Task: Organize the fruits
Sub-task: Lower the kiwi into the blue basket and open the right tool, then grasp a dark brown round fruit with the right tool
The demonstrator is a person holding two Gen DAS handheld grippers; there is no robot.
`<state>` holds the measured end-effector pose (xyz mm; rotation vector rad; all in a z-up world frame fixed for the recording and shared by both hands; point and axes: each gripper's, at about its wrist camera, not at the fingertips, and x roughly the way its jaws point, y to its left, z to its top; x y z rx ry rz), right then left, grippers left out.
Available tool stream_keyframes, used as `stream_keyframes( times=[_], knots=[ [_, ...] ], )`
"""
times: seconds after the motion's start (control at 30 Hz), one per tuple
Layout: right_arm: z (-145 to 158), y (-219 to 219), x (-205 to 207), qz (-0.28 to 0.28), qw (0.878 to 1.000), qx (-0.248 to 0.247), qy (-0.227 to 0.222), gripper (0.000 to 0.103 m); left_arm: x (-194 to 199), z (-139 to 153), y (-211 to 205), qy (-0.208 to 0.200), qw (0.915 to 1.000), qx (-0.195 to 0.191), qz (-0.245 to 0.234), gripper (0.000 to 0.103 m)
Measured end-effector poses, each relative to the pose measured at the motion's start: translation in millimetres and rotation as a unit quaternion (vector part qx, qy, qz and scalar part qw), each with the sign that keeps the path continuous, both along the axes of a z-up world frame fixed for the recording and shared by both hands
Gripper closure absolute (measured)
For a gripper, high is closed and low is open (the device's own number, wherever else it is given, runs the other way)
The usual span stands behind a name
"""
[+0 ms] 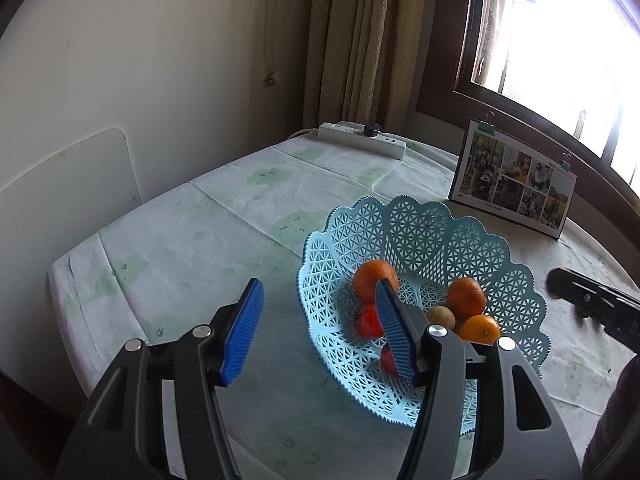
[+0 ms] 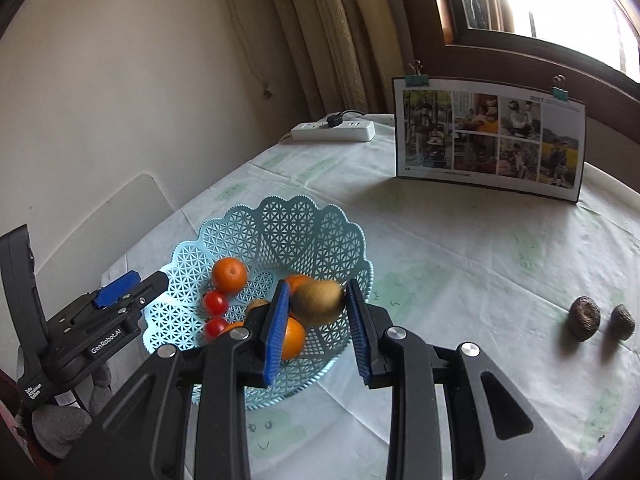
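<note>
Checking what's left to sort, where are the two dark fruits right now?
In the right wrist view, the two dark fruits sit on the tablecloth, right of the basket.

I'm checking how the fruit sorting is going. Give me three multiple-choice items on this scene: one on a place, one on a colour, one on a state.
1. Where do the two dark brown fruits lie, relative to the basket?
A inside it
B outside it, on the tablecloth
C under it

2. The basket's colour?
A light blue
B red
C black

3. The left gripper is:
A shut on a fruit
B open and empty
C hidden from view

Answers:
1. B, they sit on the cloth, apart from the basket.
2. A, its lattice wall is light blue.
3. B, its fingers stand wide apart with nothing between.
</note>
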<state>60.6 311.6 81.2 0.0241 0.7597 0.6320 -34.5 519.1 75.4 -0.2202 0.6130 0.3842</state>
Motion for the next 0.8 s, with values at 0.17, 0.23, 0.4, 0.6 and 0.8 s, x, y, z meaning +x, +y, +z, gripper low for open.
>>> stream_keyframes(
  times=[0.17,0.23,0.4,0.6,0.8],
  knots=[
    [-4,2,3,-0.002,1.0,-0.001,0.003,0.073,1,1,-1,-0.003,1.0,0.002,0.0,0.036],
    [-2,-2,3,-0.006,1.0,0.002,0.001,0.073,1,1,-1,-0.003,1.0,0.001,-0.002,0.035],
    [-3,-16,3,-0.023,1.0,0.006,0.001,0.073,6,2,-5,-0.002,1.0,0.0,-0.005,0.035],
    [-7,-33,1,-0.04,0.999,0.013,0.001,0.06,9,7,-16,-0.006,0.9999,0.005,-0.014,0.02],
    [-10,-56,3,-0.066,0.998,0.015,0.002,0.057,13,11,-30,-0.007,0.9995,0.01,-0.027,0.014]
  ],
)
